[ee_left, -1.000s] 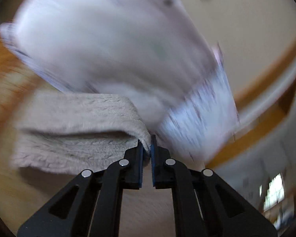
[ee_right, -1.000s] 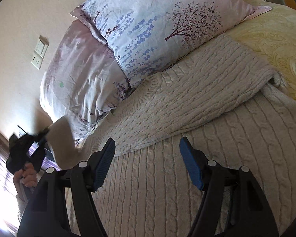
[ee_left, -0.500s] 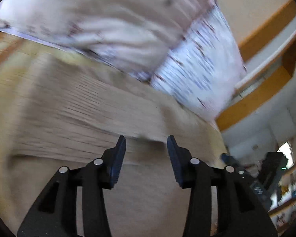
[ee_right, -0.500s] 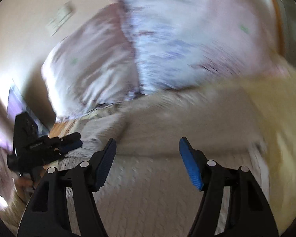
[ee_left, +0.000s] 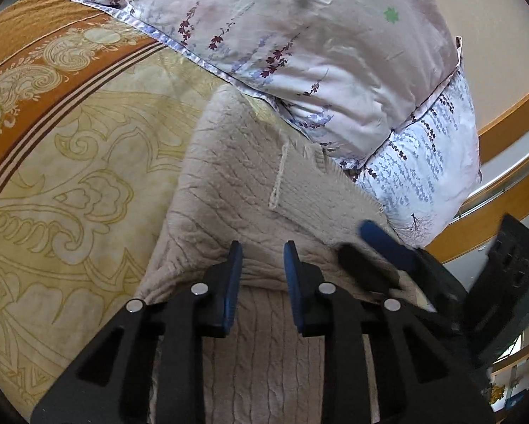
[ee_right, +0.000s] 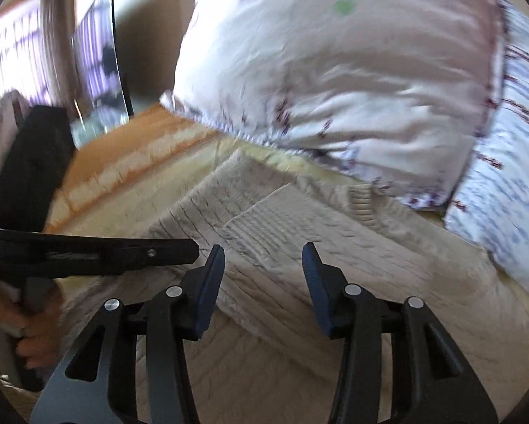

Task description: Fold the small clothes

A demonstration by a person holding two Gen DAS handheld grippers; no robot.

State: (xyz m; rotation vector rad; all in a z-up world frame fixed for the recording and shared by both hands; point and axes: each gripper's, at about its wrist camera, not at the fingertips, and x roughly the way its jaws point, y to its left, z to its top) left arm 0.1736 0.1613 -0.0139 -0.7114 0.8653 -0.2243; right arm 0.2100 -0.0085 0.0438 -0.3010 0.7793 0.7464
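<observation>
A second earlier my left gripper [ee_left: 262, 258] had been pinched shut on a fold of the cream cable-knit sweater [ee_left: 250, 190], carrying it across; half a second earlier the jaws had parted and the view was smeared with motion. At this entry the left jaws stood spread with nothing between them, hovering just over the folded edge. The sweater lay on the yellow patterned bedspread [ee_left: 70, 183], its top end touching the floral pillows [ee_left: 317, 53], one panel doubled over the body. My right gripper [ee_right: 262, 265] had been spread and empty in all three readings; it had swung from beside the garment to just beside my left, both over the same fold. Judgement: one fold was laid and released; the next step likely calls for a fresh grasp along the edge, or smoothing. A loose strand of yarn [ee_left: 278, 180] lay on the knit. No brand, label or legible writing was visible in either view; the right view was blurred.
</observation>
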